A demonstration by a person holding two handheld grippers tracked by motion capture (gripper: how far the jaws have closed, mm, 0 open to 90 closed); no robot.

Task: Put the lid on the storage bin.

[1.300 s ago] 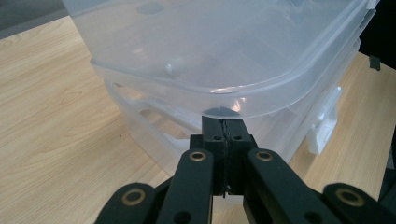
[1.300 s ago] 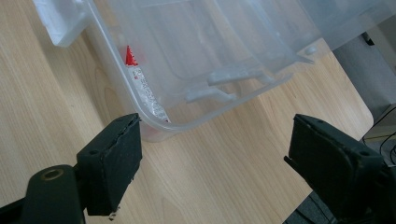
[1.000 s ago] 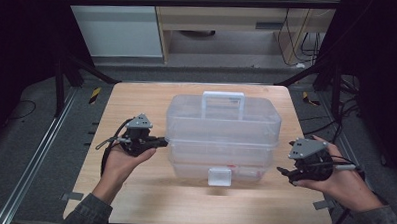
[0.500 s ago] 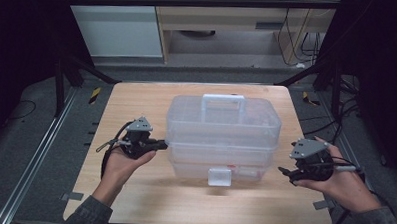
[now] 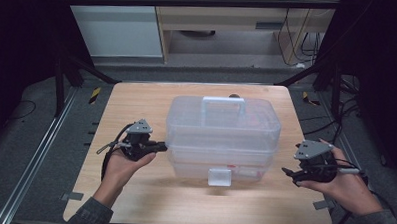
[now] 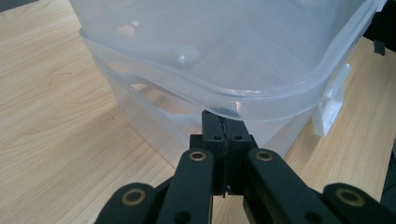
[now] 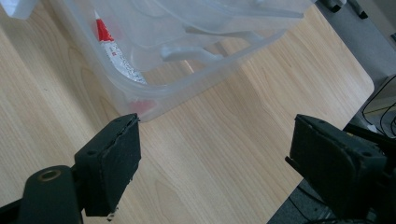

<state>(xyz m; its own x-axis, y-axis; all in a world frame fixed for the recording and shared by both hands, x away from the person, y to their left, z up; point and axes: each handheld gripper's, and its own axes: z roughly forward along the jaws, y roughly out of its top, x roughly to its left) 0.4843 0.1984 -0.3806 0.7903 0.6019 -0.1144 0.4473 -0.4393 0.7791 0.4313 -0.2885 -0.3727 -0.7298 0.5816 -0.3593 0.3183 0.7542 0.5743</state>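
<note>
A clear plastic storage box (image 5: 223, 138) with a lid and a carry handle (image 5: 223, 104) stands in the middle of the wooden table (image 5: 137, 100). My left gripper (image 5: 160, 146) is shut with nothing between its jaws. Its tips (image 6: 223, 125) sit right under the lid's rim (image 6: 261, 100) at the box's left side. My right gripper (image 5: 290, 176) is open, a short way off the box's right front corner. In the right gripper view its two pads (image 7: 116, 158) stand wide apart over bare table. A red and white tube (image 7: 112, 46) lies inside the box.
A white latch (image 5: 219, 177) hangs on the box's front wall and also appears as the latch (image 6: 329, 107) in the left gripper view. The table's right edge (image 7: 336, 116) runs close behind the right gripper. Dark floor and cables surround the table.
</note>
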